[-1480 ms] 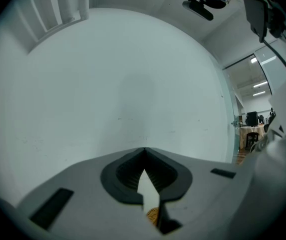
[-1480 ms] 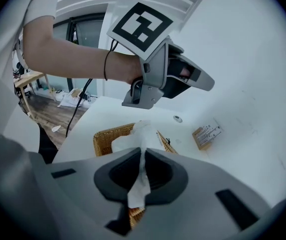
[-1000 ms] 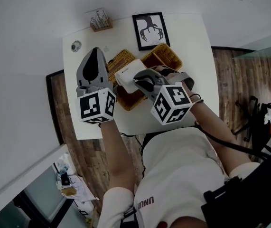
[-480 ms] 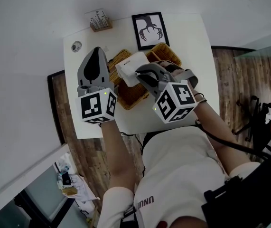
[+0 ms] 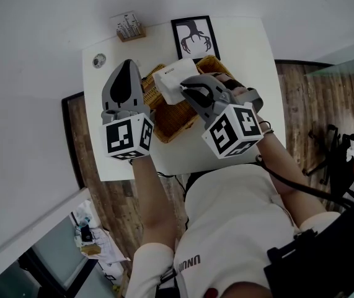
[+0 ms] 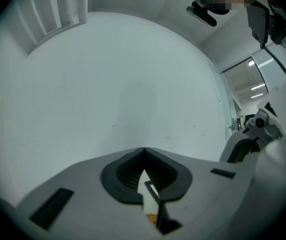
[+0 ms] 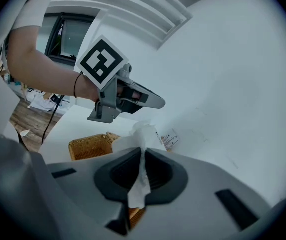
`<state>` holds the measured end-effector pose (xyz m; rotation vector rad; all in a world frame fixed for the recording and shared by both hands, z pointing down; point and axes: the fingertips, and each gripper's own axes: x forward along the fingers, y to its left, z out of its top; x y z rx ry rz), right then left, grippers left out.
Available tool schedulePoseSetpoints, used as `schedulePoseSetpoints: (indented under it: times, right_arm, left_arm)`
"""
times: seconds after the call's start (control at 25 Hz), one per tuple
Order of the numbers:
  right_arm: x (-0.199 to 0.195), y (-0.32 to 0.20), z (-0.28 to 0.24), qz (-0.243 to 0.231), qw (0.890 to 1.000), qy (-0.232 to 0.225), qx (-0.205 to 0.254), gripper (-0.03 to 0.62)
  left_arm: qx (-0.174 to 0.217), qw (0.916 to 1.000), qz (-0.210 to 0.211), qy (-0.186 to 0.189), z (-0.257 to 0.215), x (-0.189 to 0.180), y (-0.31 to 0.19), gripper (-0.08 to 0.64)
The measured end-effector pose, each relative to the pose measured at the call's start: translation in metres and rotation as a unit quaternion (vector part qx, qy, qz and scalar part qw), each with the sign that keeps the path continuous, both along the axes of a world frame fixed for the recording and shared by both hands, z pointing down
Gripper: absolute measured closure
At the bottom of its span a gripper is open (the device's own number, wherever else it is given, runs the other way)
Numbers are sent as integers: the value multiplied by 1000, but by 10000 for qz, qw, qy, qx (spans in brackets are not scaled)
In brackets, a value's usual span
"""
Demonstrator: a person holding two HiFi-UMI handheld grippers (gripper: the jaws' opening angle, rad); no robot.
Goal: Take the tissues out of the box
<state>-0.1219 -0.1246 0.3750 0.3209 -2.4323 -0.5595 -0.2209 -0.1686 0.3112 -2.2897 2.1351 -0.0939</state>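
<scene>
A white tissue pack point(image 5: 174, 78) hangs in the air above the wicker basket point(image 5: 172, 121) on the white table point(image 5: 254, 54). My right gripper point(image 5: 184, 92) is shut on a tissue point(image 7: 140, 173) that sticks out of that pack point(image 7: 148, 134); the strip runs between its jaws. To the left, my left gripper point(image 5: 127, 67) is raised with its jaws together and nothing in them. In the left gripper view that gripper point(image 6: 144, 153) points at a bare white wall. The right gripper view shows the left gripper point(image 7: 125, 98) beyond the pack.
A second wicker basket point(image 5: 219, 68) stands behind the first. At the table's far side are a framed black-and-white picture point(image 5: 194, 37), a small wooden holder point(image 5: 131, 27) and a small round object point(image 5: 99, 60). Wooden floor lies on both sides of the table.
My right gripper has carried the white tissue pack up and toward the far side of the table. The left gripper has hardly moved.
</scene>
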Motion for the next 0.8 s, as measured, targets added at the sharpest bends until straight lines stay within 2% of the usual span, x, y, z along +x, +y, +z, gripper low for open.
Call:
schedulePoseSetpoints:
  times: [0.8]
  right_arm:
    - [12,-18,-36,492,9967,-507,395,565]
  left_arm:
    - [-63,10000,21,5,2,2,-1,548]
